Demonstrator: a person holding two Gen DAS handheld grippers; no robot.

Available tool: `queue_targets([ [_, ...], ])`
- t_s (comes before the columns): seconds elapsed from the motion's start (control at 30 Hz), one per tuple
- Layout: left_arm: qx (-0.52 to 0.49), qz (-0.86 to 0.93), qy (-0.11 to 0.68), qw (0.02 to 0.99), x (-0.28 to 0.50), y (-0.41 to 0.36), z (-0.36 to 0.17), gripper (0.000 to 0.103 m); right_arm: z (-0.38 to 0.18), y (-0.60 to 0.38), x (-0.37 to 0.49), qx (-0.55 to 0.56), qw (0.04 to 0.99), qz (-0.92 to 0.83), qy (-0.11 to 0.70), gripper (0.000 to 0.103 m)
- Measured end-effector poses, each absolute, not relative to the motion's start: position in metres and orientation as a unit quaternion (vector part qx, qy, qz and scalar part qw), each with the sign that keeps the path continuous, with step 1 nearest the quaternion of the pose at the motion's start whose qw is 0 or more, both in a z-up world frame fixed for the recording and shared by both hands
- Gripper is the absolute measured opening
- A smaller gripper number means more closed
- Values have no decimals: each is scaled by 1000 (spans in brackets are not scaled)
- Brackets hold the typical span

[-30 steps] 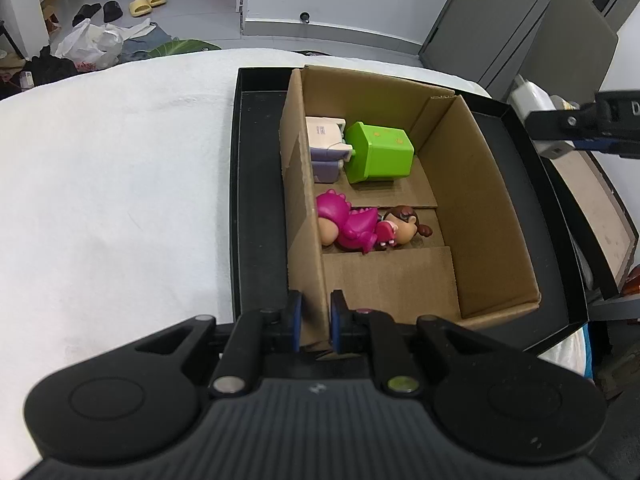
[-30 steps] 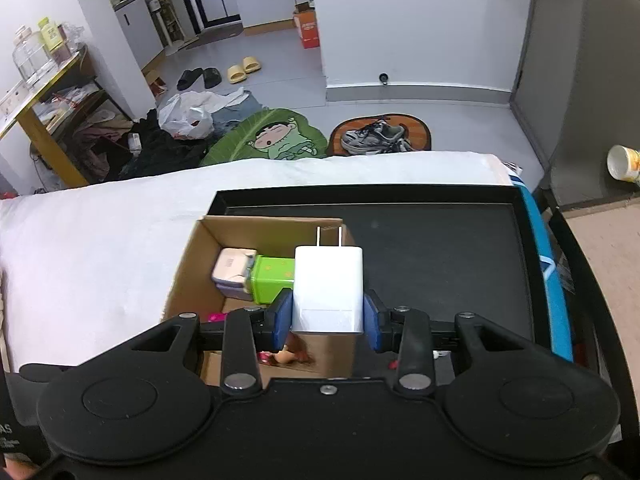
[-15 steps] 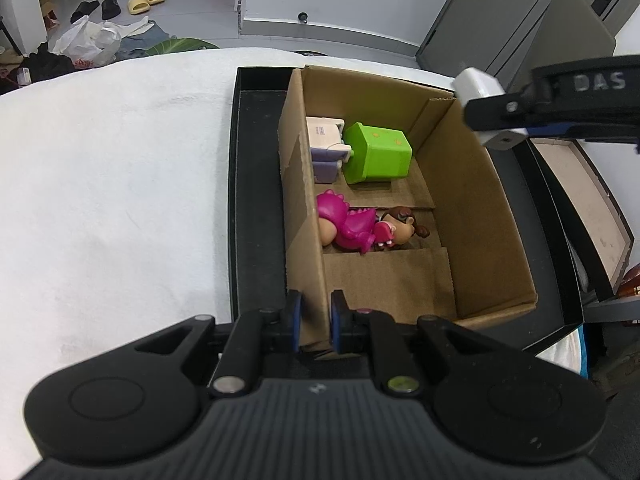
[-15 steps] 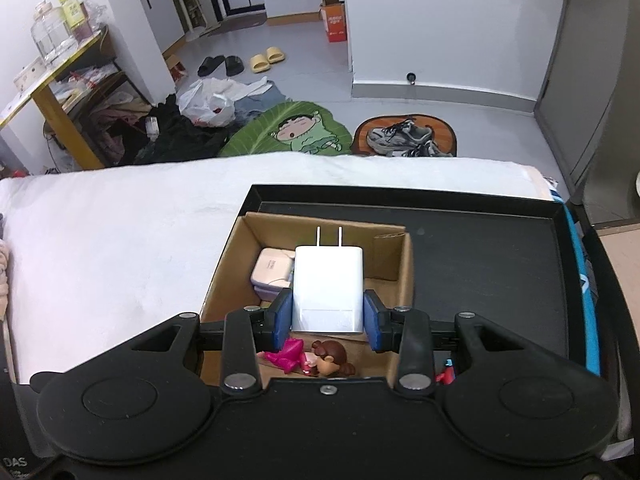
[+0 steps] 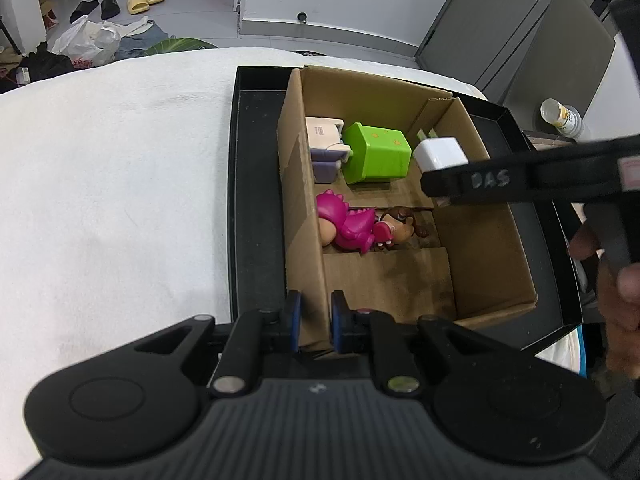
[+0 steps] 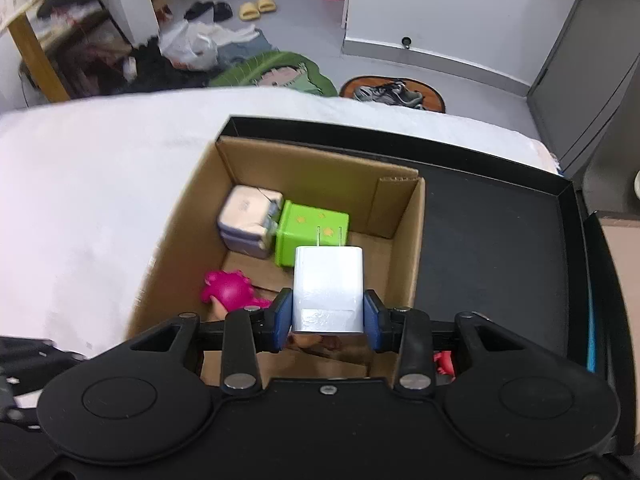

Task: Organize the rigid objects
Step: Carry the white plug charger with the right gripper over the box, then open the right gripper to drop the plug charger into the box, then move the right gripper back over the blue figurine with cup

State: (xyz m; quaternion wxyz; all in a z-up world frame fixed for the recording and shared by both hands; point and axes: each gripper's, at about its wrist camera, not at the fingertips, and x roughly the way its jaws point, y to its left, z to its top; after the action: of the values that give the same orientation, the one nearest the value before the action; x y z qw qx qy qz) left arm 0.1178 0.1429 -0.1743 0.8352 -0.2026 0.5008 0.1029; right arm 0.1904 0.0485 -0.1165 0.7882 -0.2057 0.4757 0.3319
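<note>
A cardboard box (image 5: 492,248) stands in a black tray (image 5: 256,184) on a white cloth. In it lie a green cube (image 5: 378,152), a white and lilac charger (image 5: 325,148), a pink dinosaur toy (image 5: 348,224) and a brown figure (image 5: 402,228). My left gripper (image 5: 314,320) is shut on the box's near left wall. My right gripper (image 6: 327,322) is shut on a white plug adapter (image 6: 328,288), prongs forward, held over the box next to the green cube (image 6: 310,232). The adapter also shows in the left wrist view (image 5: 440,154).
The white cloth (image 5: 112,184) covers the table left of the tray. A cup (image 5: 562,118) stands beyond the tray's far right corner. Shoes, bags and a mat lie on the floor beyond the table. A small red item (image 6: 444,360) lies in the tray right of the box.
My right gripper has carried the white adapter leftward and down over the box, now beside the green cube. The left gripper has kept its hold on the box wall.
</note>
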Motion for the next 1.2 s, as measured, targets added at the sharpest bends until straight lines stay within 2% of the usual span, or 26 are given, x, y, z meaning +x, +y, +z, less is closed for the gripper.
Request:
queue_targets([
  [0.57,-208,98,501,834,117,143,-174,15,-132,61,184,-270,790,304,459,39],
  [1.2,-200,103,504,834,118,141,-172,15,-81,-9,192,-173,798,349,459,43],
])
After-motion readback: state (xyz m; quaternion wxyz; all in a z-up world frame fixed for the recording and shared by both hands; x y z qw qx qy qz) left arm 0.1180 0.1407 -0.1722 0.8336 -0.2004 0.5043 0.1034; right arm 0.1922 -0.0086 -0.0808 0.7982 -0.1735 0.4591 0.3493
